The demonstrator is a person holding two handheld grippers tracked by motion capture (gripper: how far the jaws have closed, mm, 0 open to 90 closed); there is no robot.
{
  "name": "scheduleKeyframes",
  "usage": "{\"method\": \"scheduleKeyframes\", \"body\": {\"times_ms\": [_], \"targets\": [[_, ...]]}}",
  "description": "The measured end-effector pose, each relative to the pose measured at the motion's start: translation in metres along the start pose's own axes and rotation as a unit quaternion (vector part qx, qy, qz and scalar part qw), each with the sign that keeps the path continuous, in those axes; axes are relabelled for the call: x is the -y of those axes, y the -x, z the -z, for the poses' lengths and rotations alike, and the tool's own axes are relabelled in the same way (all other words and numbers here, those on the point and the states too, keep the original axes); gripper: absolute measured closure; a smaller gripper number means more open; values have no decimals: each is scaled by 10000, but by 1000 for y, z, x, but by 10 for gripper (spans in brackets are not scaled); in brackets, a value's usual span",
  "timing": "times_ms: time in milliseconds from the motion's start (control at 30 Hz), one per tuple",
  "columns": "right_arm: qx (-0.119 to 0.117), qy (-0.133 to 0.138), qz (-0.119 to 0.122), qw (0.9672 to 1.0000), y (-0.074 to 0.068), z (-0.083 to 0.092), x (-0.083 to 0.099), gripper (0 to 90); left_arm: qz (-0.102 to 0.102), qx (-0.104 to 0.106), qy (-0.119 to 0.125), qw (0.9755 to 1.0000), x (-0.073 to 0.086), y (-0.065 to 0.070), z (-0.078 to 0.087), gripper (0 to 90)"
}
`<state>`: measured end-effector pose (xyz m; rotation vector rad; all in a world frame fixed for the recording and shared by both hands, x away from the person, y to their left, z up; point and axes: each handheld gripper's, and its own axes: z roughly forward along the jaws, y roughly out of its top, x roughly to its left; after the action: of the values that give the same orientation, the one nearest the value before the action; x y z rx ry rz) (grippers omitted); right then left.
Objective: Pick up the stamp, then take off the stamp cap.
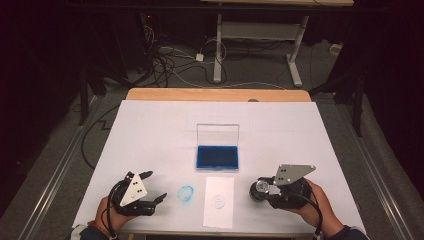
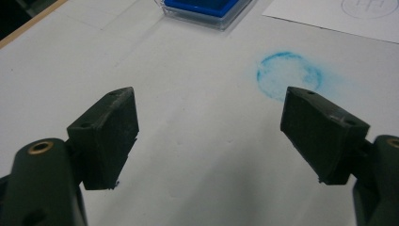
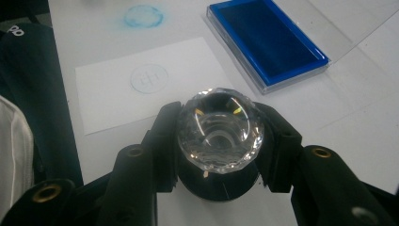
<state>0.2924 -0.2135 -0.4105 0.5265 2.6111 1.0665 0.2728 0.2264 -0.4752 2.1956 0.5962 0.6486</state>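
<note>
While your right gripper (image 3: 219,141) has its jaws clamped on the round stamp with the faceted clear knob (image 3: 219,129), low and centre in the right gripper view, keep it upright and carry it squarely over the blue ink pad (image 3: 268,40) at upper right. Press flat, then lift straight. Your left gripper (image 2: 207,127) rests spread wide and empty beside the blue ring smudge (image 2: 289,75); use it to steady the paper slip (image 1: 219,201).

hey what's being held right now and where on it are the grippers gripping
The right gripper holds the round stamp, its jaws on opposite sides of the dark body just below the clear faceted top. The left gripper is open, holding nothing.
</note>
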Motion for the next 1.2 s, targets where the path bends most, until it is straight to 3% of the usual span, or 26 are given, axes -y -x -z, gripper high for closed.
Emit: {"method": "scheduleKeyframes", "body": {"times_ms": [333,500,733,900,1100,1200], "targets": [[30,172,65,9998,5,-1,-16,570,42,34,-17,10000,0,0,-2,188],[20,289,36,9996,8,-5,-23,570,177,138,16,9997,-4,2,-7,188],[45,428,67,9990,9,-8,-36,570,192,423,97,9989,-16,7,-19,184],[17,502,116,9987,10,-14,-48,570,68,645,156,9978,-30,14,-31,183],[-92,639,213,9977,5,-21,-63,570,-118,983,257,9948,-55,29,-52,167],[-166,739,229,9969,1,-24,-69,570,-105,1128,367,9929,-66,35,-60,166]]}}
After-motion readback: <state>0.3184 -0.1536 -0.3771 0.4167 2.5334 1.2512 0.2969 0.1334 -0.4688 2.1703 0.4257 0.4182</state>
